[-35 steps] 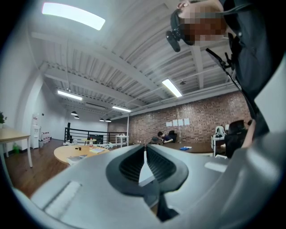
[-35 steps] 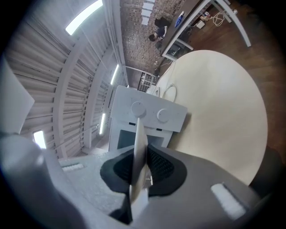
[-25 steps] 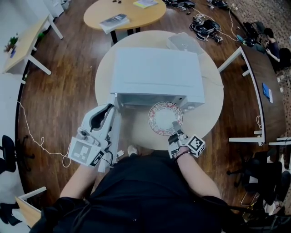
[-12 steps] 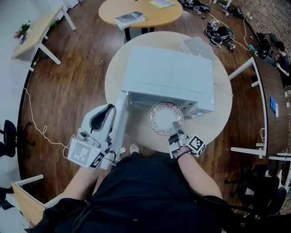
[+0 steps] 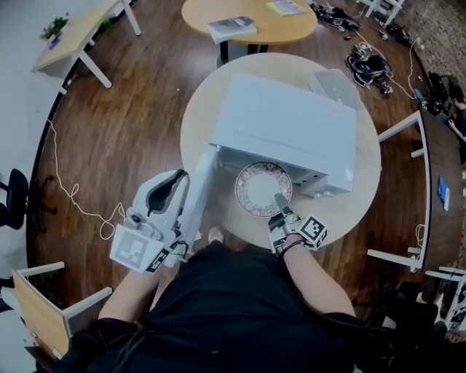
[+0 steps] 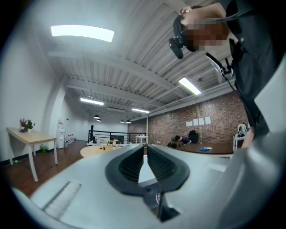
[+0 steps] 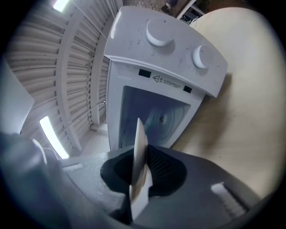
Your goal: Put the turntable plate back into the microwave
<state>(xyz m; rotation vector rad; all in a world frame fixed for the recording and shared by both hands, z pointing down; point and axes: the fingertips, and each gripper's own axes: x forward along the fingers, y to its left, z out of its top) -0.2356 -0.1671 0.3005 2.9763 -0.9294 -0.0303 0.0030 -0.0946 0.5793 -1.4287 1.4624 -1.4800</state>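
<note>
The white microwave (image 5: 284,124) stands on a round pale table (image 5: 349,211), its door (image 5: 196,200) swung open to the left. My right gripper (image 5: 279,200) is shut on the near rim of the patterned turntable plate (image 5: 263,189), held level just in front of the opening. In the right gripper view the plate (image 7: 137,152) shows edge-on between the pads of the right gripper (image 7: 139,156), with the open cavity (image 7: 156,118) straight ahead. My left gripper (image 5: 177,177) hangs beside the open door's outer side. In its own view the left gripper (image 6: 144,147) has its jaws close together with nothing clearly gripped.
The control panel with two knobs (image 7: 157,32) sits to the right of the cavity. A grey flat thing (image 5: 335,84) lies behind the microwave. A second round table (image 5: 255,18) with a book stands farther back. Desks, chairs and floor cables ring the area.
Both grippers have shifted sideways a little, the plate still in the right one and the left one still beside the door. The head view has swung, so the microwave now sits more to the right.
</note>
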